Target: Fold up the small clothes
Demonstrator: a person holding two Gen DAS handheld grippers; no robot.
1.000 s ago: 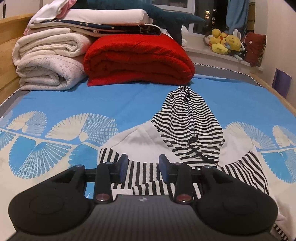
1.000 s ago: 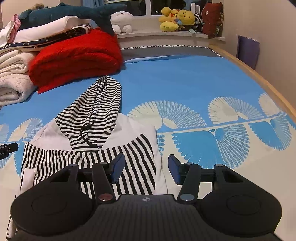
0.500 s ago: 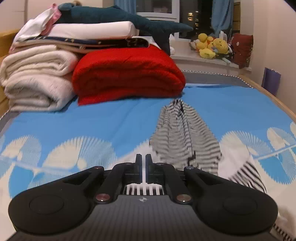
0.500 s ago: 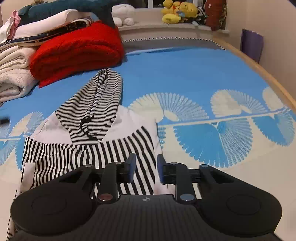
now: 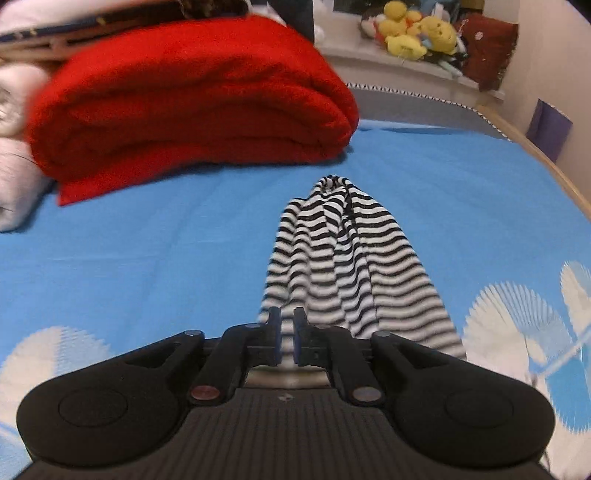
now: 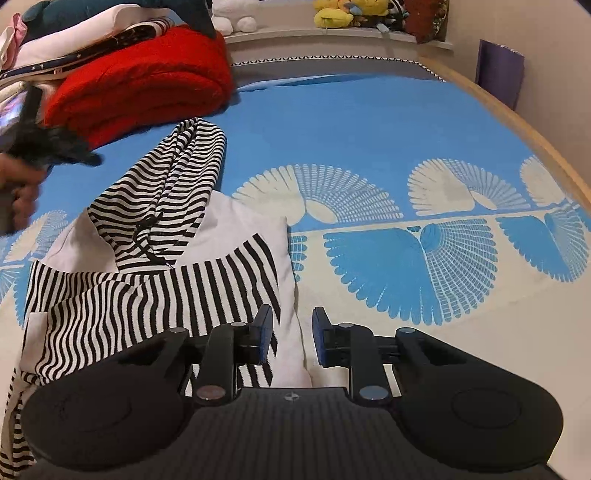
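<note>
A small black-and-white striped hooded top [image 6: 155, 280] lies on the blue patterned bedsheet [image 6: 369, 122], with its hood [image 6: 177, 177] pointing toward the far blankets. My left gripper [image 5: 285, 334] is shut on striped fabric of the top, with the hood [image 5: 351, 258] stretching ahead of it. In the right wrist view the left gripper [image 6: 48, 144] shows blurred at the far left, above the bed. My right gripper [image 6: 291, 334] is open over the top's white right edge, with its left fingertip over the stripes.
A folded red blanket [image 5: 192, 110] and stacked white bedding [image 6: 74, 26] sit at the far left. Plush toys [image 5: 417, 29] line the window sill. A wooden bed rim [image 6: 517, 125] runs along the right, with a purple bag [image 6: 498, 70] beyond it.
My left gripper closed on the striped fabric and has moved forward toward the red blanket, lifting it. My right gripper narrowed, then opened again near the top's right edge.
</note>
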